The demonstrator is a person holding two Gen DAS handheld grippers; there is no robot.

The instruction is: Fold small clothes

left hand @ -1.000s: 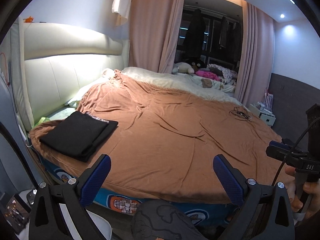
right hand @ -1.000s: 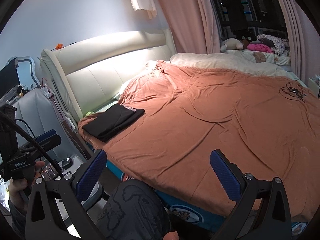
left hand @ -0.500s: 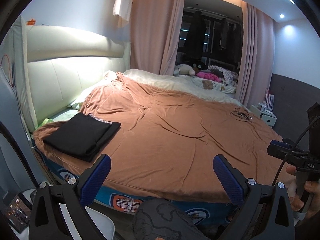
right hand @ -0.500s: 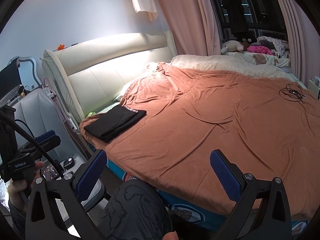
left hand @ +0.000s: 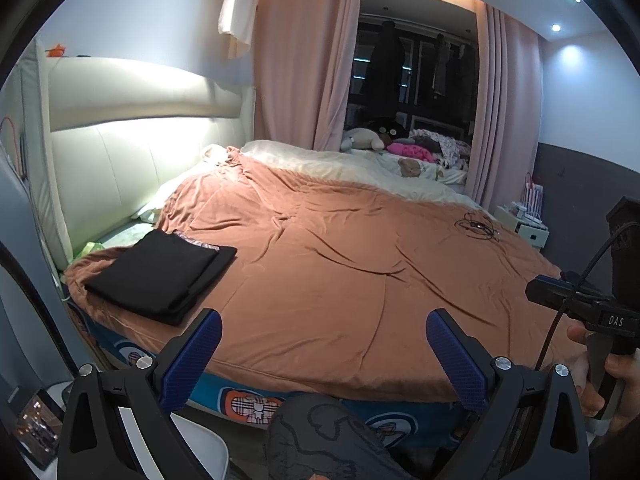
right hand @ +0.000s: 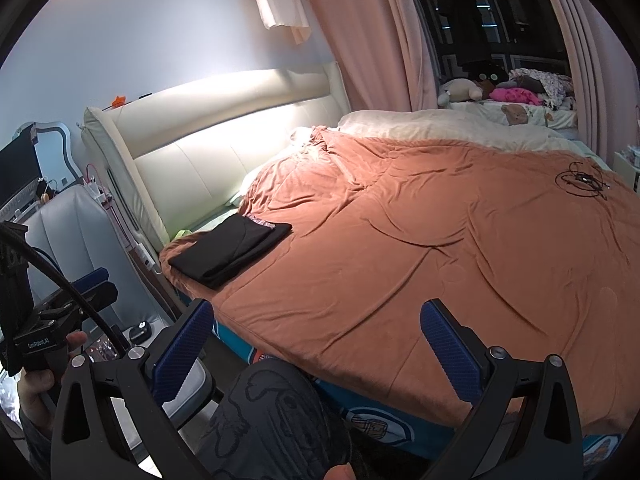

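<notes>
A folded black garment (left hand: 160, 276) lies on the near left corner of the bed's brown blanket (left hand: 340, 264); it also shows in the right wrist view (right hand: 228, 250), with a patterned edge peeking out under it. My left gripper (left hand: 324, 344) is open and empty, held off the bed's near edge, to the right of the garment. My right gripper (right hand: 316, 334) is open and empty, also off the near edge. Each gripper appears at the side of the other's view, held in a hand.
A tangle of black cable (left hand: 478, 226) lies on the blanket at the far right. A cream headboard (left hand: 120, 152) stands at the left. Plush toys and clothes (left hand: 400, 148) pile by the window. A white nightstand (left hand: 524, 228) stands right. My knee (left hand: 320, 436) is below.
Both grippers have drawn back and risen slightly from the bed, so the bed looks a little smaller and lower. The garment has not moved. Both grippers stay open.
</notes>
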